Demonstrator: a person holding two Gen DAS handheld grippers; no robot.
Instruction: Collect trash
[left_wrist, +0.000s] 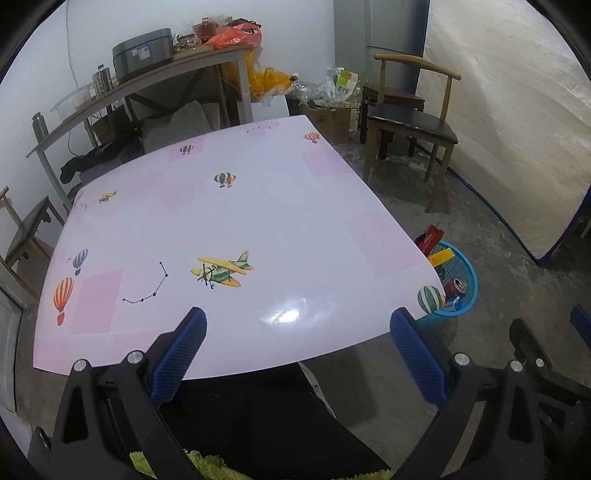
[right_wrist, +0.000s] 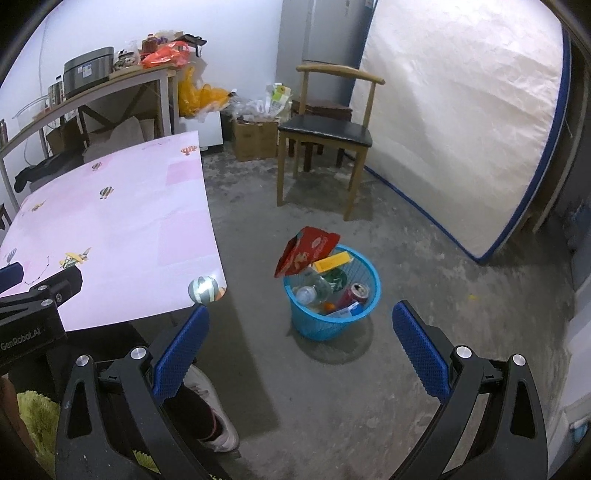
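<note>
Left wrist view: left gripper, blue textured fingers spread wide, nothing between them, held over the near edge of the pink glossy tabletop printed with balloons and biplanes; no loose item visible on that surface; blue plastic mesh basket on the concrete floor beside the table's near right corner, partly hidden by it; wooden chair with black seat at far right.

Right wrist view: right gripper, fingers likewise spread and holding nothing, aimed toward the basket standing on the floor to the right of the table; contents: red foil snack bag leaning out over the far left rim, yellow cardboard box, clear plastic bottle, red drink can, small blue and white carton.

Handling, as judged: basket and contents light; mesh wall somewhat flexible; best pinched at the stiffer rim, on a stretch not covered by the bag; foil bag slippery, liable to slide out if tilted.
</note>
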